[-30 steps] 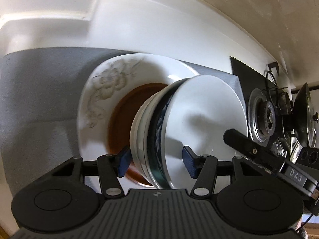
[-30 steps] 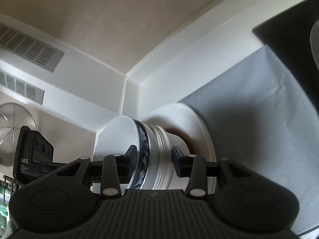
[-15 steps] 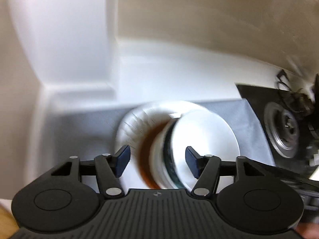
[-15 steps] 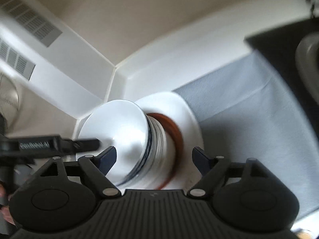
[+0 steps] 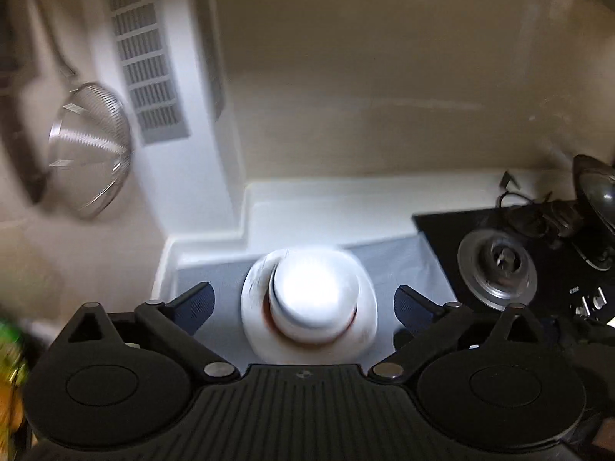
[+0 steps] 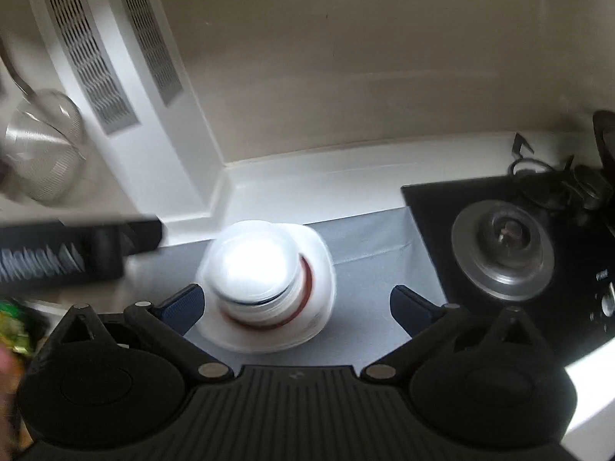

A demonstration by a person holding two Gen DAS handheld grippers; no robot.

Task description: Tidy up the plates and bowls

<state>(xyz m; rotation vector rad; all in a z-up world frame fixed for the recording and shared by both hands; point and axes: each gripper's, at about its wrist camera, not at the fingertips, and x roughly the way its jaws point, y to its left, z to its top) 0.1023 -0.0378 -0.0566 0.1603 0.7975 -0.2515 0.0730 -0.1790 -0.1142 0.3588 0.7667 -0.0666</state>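
Note:
A stack of white bowls [image 5: 313, 294] stands on a white plate [image 5: 365, 330] with a brown centre ring, on a grey mat [image 5: 399, 265]. The stack also shows in the right wrist view [image 6: 255, 269], on the plate [image 6: 321, 269]. My left gripper [image 5: 303, 301] is open and empty, pulled back above the stack. My right gripper [image 6: 295, 301] is open and empty too, also back from the stack. The left gripper's body [image 6: 57, 249] shows blurred at the left of the right wrist view.
A black stove with a burner [image 5: 497, 274] lies right of the mat; it shows in the right wrist view [image 6: 503, 247]. A metal strainer [image 5: 90, 150] hangs on the left wall beside a vent grille [image 5: 144, 57]. A white counter ledge [image 6: 346, 176] runs behind.
Both grippers let go of the bowl stack, opened wide and drew back and up. The stack now stands alone on the plate.

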